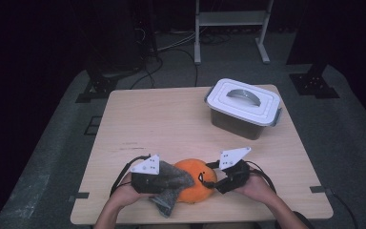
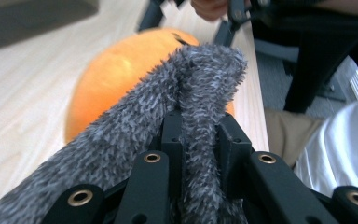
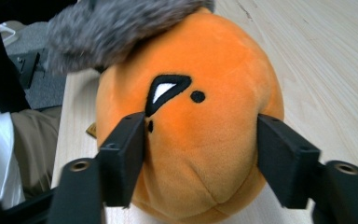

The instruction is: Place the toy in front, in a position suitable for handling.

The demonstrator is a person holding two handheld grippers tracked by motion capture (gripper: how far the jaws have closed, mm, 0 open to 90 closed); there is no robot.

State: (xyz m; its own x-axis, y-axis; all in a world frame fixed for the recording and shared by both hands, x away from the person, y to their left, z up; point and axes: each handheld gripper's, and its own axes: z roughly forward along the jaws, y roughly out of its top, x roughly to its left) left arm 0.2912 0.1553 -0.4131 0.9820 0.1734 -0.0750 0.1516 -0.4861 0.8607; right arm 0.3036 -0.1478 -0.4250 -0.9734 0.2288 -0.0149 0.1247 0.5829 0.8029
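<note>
The left gripper (image 2: 200, 140) is closed on a fold of the grey fluffy cloth (image 2: 135, 135). The cloth is draped over the near side of the round orange plush toy (image 1: 195, 180). The right gripper (image 3: 200, 154) has its jaws on both sides of the toy's face, and they seem to press it. I judge the wiping or wrapping of the toy is in the middle. The white plastic box with a closed lid (image 1: 244, 107) stands well apart behind the toy, not opened.
</note>
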